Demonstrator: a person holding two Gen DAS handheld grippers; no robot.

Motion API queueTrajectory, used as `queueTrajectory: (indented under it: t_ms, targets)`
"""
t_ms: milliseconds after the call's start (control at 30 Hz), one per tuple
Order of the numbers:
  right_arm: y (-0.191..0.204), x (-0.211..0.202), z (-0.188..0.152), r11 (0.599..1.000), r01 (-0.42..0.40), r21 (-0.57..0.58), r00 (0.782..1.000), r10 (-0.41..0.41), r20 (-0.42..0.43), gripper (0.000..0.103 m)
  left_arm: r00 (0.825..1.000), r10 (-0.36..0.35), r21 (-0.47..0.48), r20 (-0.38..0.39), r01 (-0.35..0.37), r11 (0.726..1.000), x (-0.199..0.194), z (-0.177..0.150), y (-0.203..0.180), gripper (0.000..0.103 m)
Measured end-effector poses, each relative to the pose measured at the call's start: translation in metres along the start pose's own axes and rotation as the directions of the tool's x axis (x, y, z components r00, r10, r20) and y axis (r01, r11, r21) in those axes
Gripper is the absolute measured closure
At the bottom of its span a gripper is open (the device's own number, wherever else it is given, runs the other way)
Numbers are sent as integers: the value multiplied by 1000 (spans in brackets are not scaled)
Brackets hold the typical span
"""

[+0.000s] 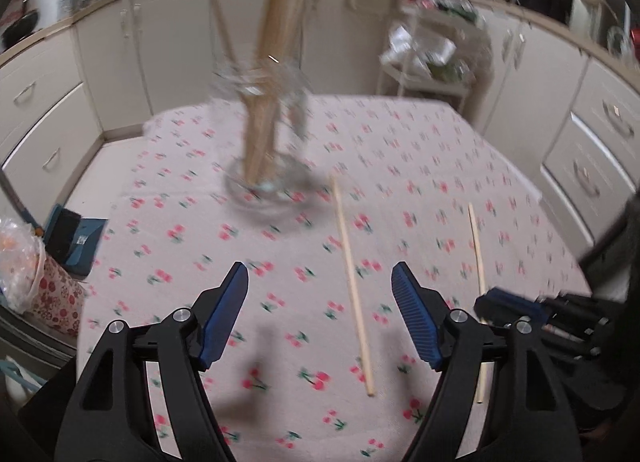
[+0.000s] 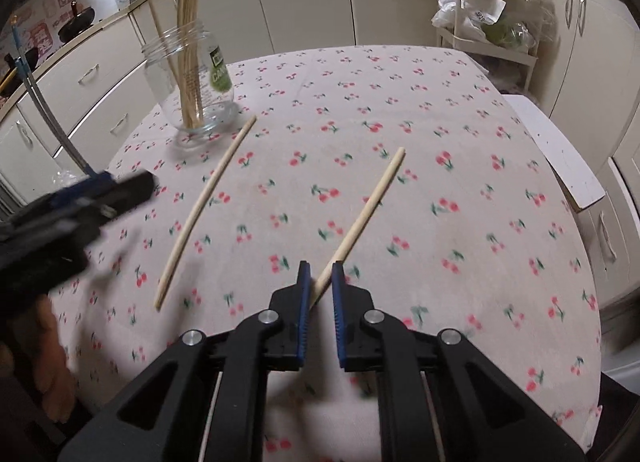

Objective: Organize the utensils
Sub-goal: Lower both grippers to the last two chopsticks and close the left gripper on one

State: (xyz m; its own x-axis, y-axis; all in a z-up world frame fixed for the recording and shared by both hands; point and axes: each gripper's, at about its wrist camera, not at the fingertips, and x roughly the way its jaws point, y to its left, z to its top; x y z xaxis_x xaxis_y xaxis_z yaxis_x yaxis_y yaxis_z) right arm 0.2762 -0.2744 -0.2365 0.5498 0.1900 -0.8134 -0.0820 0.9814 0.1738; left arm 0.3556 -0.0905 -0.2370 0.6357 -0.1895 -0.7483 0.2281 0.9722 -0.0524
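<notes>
Cherry-print tablecloth (image 2: 400,109), pale kitchen cabinets behind; two loose chopsticks lying well short of the glass jar (image 2: 192,77).

Right gripper (image 2: 319,276) nearly closed around the near end of the right chopstick (image 2: 360,217), long axis running away and rightward, far tip toward the table's far side. Probably best pinched firmly, lifted level, then tipped upright over the jar among the sticks already standing there. Left gripper (image 1: 320,290) spread wide, empty, above the left chopstick (image 1: 352,282), pointing roughly jarward.
</notes>
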Motion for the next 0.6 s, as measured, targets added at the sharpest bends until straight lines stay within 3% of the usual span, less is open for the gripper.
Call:
queueTrajectory:
  t_ms: [233, 333, 400, 467, 600]
  targets:
    - [6, -10, -14, 990, -105, -98, 994, 100, -53, 91, 996, 29, 79, -84, -22, 997, 18, -20, -18, 33]
    - [0, -12, -16, 984, -166, -71, 984, 161, -73, 86, 994, 44, 72, -103, -37, 997, 20, -26, -16, 49]
    - [-7, -14, -16, 987, -158, -28, 986, 157, -59, 77, 994, 52, 77, -97, -44, 996, 18, -26, -15, 68]
    - [-12, -16, -12, 990, -138, 5, 990, 139, -36, 77, 993, 63, 104, -103, -52, 993, 16, -28, -20, 93]
    - [-14, -13, 0, 994, -101, 40, 995, 102, -11, 77, 991, 60, 74, -119, -51, 996, 10, -32, -17, 98]
